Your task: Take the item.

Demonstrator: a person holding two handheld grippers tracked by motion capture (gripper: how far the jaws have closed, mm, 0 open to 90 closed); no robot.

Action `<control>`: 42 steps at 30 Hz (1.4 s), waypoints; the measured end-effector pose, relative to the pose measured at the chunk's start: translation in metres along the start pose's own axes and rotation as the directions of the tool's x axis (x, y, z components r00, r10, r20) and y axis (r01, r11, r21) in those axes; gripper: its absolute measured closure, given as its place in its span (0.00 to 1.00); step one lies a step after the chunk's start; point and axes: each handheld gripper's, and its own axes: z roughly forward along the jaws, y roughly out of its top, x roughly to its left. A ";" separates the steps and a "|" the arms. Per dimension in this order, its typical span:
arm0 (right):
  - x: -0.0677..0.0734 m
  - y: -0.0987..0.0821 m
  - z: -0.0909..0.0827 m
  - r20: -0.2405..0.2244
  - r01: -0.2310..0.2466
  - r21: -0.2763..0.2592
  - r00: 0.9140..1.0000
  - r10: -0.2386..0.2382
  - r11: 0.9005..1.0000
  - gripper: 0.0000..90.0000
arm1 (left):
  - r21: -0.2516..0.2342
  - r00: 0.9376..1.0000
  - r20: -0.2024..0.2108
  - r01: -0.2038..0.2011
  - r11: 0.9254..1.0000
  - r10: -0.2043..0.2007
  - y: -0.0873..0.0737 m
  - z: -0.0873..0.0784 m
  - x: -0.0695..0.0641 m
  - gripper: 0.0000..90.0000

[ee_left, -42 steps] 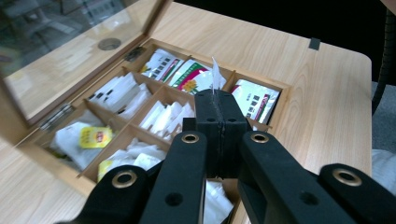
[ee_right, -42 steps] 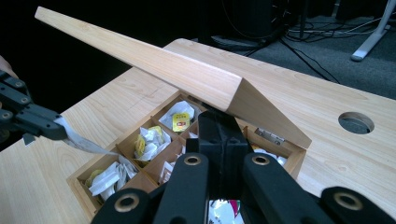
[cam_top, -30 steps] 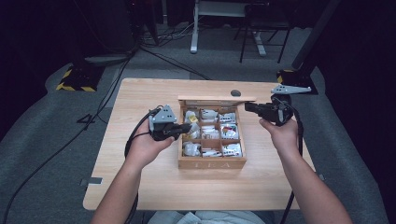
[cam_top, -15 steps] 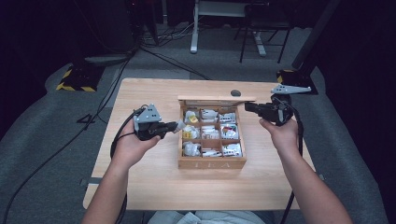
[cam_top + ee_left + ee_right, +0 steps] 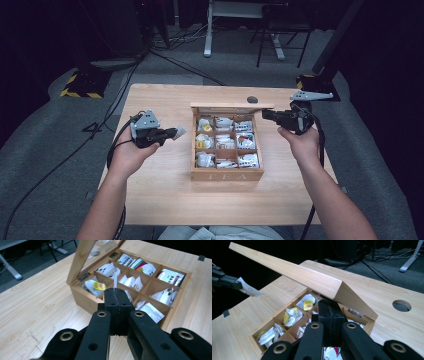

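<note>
**Wooden tea box, lid up, one bag lifted clear**

Pale wood makes up both the desk (image 5: 165,200) and the tea box (image 5: 226,174), which sits near the desk's middle with nine compartments of packets. My left claw (image 5: 176,133) is clenched on a white tea bag (image 5: 180,132); in the left gripper view the bag (image 5: 115,279) stands up as a thin edge from between the shut jaws. I hold that claw above bare desk, to the left of the box and apart from it, with its tip pointing toward the box. In the right gripper view the same bag (image 5: 249,290) hangs from the far claw (image 5: 235,283), off the box's left side.

My right claw (image 5: 266,115) is clenched too, and sits at the box's far right corner, beside the raised lid (image 5: 232,106). In the right gripper view its shut jaws lie under the lid (image 5: 294,273), which slants above the compartments; I cannot tell whether they touch it. A round hole (image 5: 252,99) lies in the desk behind the box.
</note>
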 end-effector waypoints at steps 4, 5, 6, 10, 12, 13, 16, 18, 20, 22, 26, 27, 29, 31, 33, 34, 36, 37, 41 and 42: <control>0.000 0.001 0.000 0.002 0.001 0.004 1.000 -0.001 1.000 1.00 | 0.008 1.000 -0.019 0.010 1.000 -0.009 -0.006 -0.004 0.009 1.00; 0.000 0.001 0.000 0.002 0.001 0.004 1.000 -0.001 1.000 1.00 | 0.009 1.000 -0.027 0.014 1.000 -0.014 -0.008 -0.004 0.011 1.00; 0.000 0.001 0.000 0.002 0.001 0.004 1.000 -0.001 1.000 1.00 | 0.015 0.999 -0.036 0.023 1.000 -0.022 -0.011 -0.005 0.016 1.00; 0.000 0.001 0.000 0.002 0.000 0.004 1.000 0.000 1.000 1.00 | 0.027 0.998 -0.062 0.030 0.999 -0.029 -0.016 -0.002 0.022 1.00; 0.000 0.001 0.000 0.002 0.001 0.005 1.000 -0.001 1.000 1.00 | 0.039 0.997 -0.078 0.030 0.999 -0.027 -0.018 0.000 0.025 1.00; 0.000 0.001 0.000 0.002 0.001 0.005 1.000 -0.001 1.000 1.00 | 0.039 0.997 -0.078 0.030 0.999 -0.027 -0.018 0.000 0.025 1.00; 0.000 0.002 0.000 0.001 0.003 0.008 1.000 -0.003 1.000 1.00 | 0.059 0.993 -0.112 0.039 0.997 -0.032 -0.023 0.003 0.033 1.00; 0.000 0.002 0.000 0.001 0.004 0.011 1.000 -0.004 1.000 1.00 | 0.067 0.992 -0.121 0.054 0.996 -0.045 -0.028 0.004 0.037 1.00; 0.000 0.002 0.000 0.000 0.003 0.011 1.000 -0.003 1.000 1.00 | 0.069 0.991 -0.115 0.078 0.995 -0.070 -0.034 0.007 0.042 1.00; 0.000 0.002 0.000 0.000 0.003 0.011 1.000 -0.003 1.000 1.00 | 0.071 0.990 -0.118 0.084 0.994 -0.076 -0.036 0.008 0.044 1.00; 0.000 0.002 0.000 0.003 0.003 0.015 1.000 -0.003 1.000 1.00 | 0.084 0.987 -0.132 0.100 0.991 -0.088 -0.046 0.011 0.051 1.00; 0.000 0.002 0.000 0.004 0.004 0.016 1.000 -0.004 1.000 1.00 | 0.085 0.987 -0.133 0.103 0.991 -0.091 -0.048 0.012 0.052 1.00; 0.001 0.002 0.000 0.006 0.004 0.016 1.000 -0.004 1.000 1.00 | 0.086 0.986 -0.138 0.110 0.990 -0.098 -0.051 0.013 0.053 1.00; 0.001 0.002 0.000 0.006 0.005 0.017 1.000 -0.005 1.000 1.00 | 0.098 0.986 -0.143 0.105 0.990 -0.091 -0.055 0.015 0.055 1.00; 0.000 0.002 0.000 0.005 0.005 0.016 1.000 -0.006 1.000 1.00 | 0.106 0.987 -0.141 0.096 0.990 -0.081 -0.058 0.017 0.055 1.00; 0.000 0.002 0.000 0.002 0.004 0.015 1.000 -0.004 1.000 1.00 | 0.109 0.987 -0.138 0.097 0.989 -0.081 -0.060 0.018 0.055 1.00; 0.000 0.002 0.000 0.002 0.004 0.015 1.000 -0.004 1.000 1.00 | 0.127 0.988 -0.144 0.080 0.989 -0.061 -0.064 0.020 0.056 1.00; 0.000 0.002 0.000 0.002 0.004 0.015 1.000 -0.004 1.000 1.00 | 0.127 0.988 -0.144 0.080 0.989 -0.061 -0.064 0.020 0.056 1.00; 0.000 0.001 0.000 0.001 0.004 0.015 1.000 -0.004 1.000 1.00 | 0.143 0.987 -0.151 0.078 0.987 -0.056 -0.069 0.024 0.056 1.00; 0.001 0.001 0.000 0.002 0.004 0.015 1.000 -0.004 1.000 1.00 | 0.150 0.987 -0.151 0.077 0.986 -0.055 -0.071 0.026 0.056 1.00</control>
